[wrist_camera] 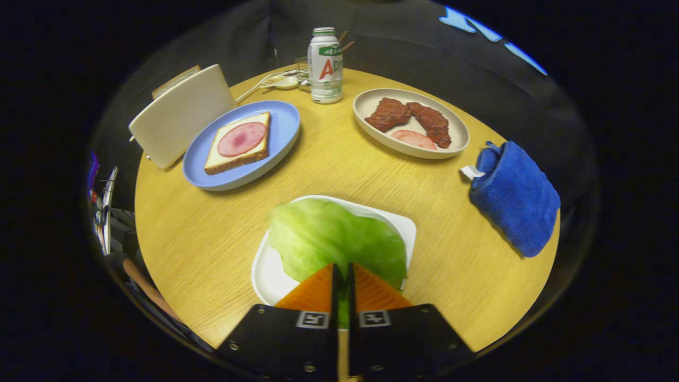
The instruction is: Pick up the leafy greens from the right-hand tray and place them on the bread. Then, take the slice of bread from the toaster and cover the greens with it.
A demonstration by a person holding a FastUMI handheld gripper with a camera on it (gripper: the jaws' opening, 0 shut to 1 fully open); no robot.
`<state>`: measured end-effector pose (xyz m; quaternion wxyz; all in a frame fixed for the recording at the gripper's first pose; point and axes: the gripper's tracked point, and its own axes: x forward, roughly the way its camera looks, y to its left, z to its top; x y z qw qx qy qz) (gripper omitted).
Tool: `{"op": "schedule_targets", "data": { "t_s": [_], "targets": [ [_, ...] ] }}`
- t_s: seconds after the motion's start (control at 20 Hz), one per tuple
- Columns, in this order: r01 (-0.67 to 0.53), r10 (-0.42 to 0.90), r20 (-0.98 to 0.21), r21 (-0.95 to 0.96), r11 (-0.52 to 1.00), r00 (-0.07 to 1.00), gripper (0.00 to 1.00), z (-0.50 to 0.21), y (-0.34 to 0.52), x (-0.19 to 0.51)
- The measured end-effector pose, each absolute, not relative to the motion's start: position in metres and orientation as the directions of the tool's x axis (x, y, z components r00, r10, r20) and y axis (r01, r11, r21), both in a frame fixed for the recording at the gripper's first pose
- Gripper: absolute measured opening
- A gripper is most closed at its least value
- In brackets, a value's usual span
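The claw (344, 281) has its 2 fingers drawn almost together, pinching the near edge of the leafy greens (334, 239), a strip of green showing in the thin gap between them. The rest of the leaf spreads ahead of the fingers over the white tray (268, 276).

From where I stand, the grip looks thin, right at the rim of the leaf, so I'd lift slowly and straight up until the floppy far end clears the tray. Then carry it beyond and to the left, toward the bread (237, 143) with its 1 round of ham on the blue plate (284, 124), keeping the leaf level. The toaster (177, 114) stands just behind that plate; stay clear of it.
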<state>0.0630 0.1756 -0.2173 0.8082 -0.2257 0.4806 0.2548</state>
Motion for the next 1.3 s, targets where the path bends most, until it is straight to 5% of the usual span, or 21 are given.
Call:
{"op": "schedule_targets", "data": {
  "t_s": [0.05,0.45,0.65,0.8,1.1,1.25,1.3],
  "targets": [
    [-0.622,0.179,-0.895,-0.129,0.772,0.408,0.05,-0.216,0.173,0.059],
    [-0.550,0.205,-0.833,-0.136,0.824,0.513,0.04,-0.167,0.178,0.059],
    [-0.625,0.214,-0.816,-0.214,0.750,0.536,0.04,-0.159,0.180,0.063],
    [-0.688,0.241,-0.859,-0.163,0.707,0.452,0.92,-0.175,0.191,0.051],
    [-0.730,0.157,-0.943,-0.116,0.673,0.295,0.91,-0.214,0.181,0.048],
    [-0.696,0.140,-0.944,-0.114,0.709,0.298,0.90,-0.217,0.181,0.053],
    [-0.668,0.124,-0.947,-0.113,0.735,0.297,0.62,-0.220,0.177,0.054]
  ]
}}
